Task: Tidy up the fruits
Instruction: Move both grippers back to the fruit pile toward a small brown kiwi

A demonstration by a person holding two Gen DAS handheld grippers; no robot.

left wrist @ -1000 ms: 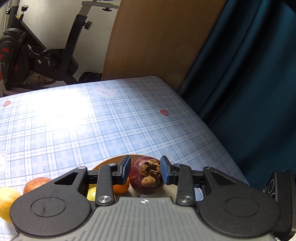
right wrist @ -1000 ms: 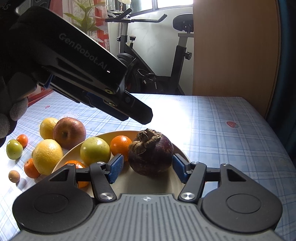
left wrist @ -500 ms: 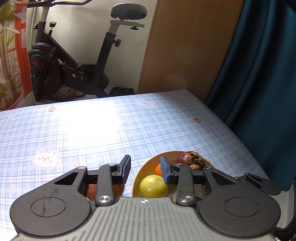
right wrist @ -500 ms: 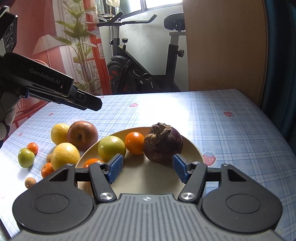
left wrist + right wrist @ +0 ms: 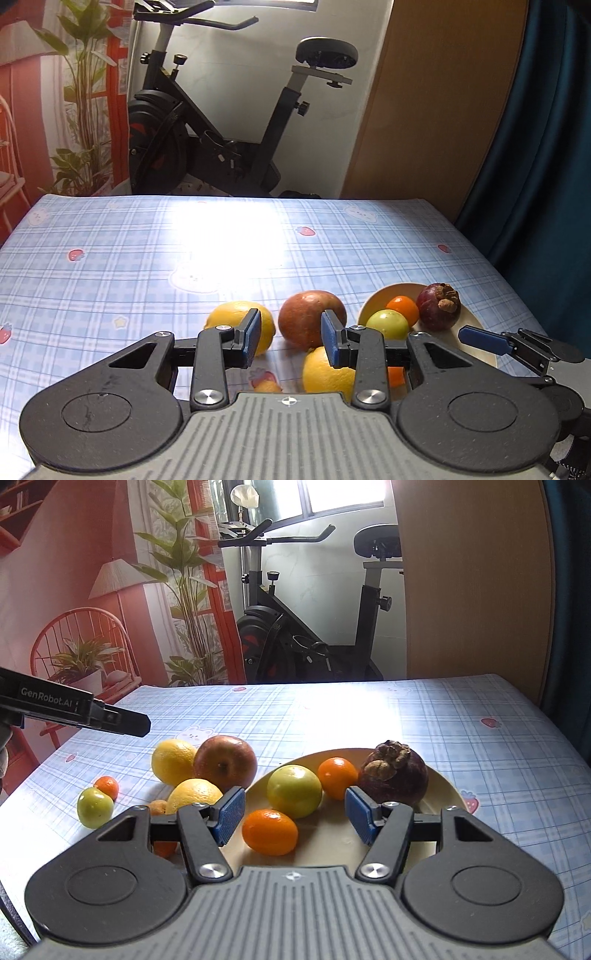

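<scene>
A cream plate [image 5: 439, 794] holds a dark mangosteen [image 5: 393, 773], a green fruit [image 5: 294, 791], a round orange [image 5: 337, 777] and a small oblong orange [image 5: 269, 831]. My right gripper [image 5: 294, 816] hovers open over the plate's near side, holding nothing. Left of the plate lie a red apple [image 5: 310, 317], a lemon [image 5: 229, 314] and a yellow citrus [image 5: 325, 373]. My left gripper [image 5: 291, 339] hangs above these loose fruits, open by a narrow gap and empty. The apple sits just beyond its pads.
A small green fruit [image 5: 95, 807], a small orange [image 5: 107, 786] and a tan fruit [image 5: 159, 806] lie near the table's left edge. The blue checked tablecloth [image 5: 147, 258] stretches back. An exercise bike [image 5: 221, 140] and a dark curtain [image 5: 546, 147] stand beyond the table.
My left gripper has swung left, from around the mangosteen on the plate to over the loose apple and lemon. The right gripper has drawn back a little and risen; the mangosteen now sits beyond its pads.
</scene>
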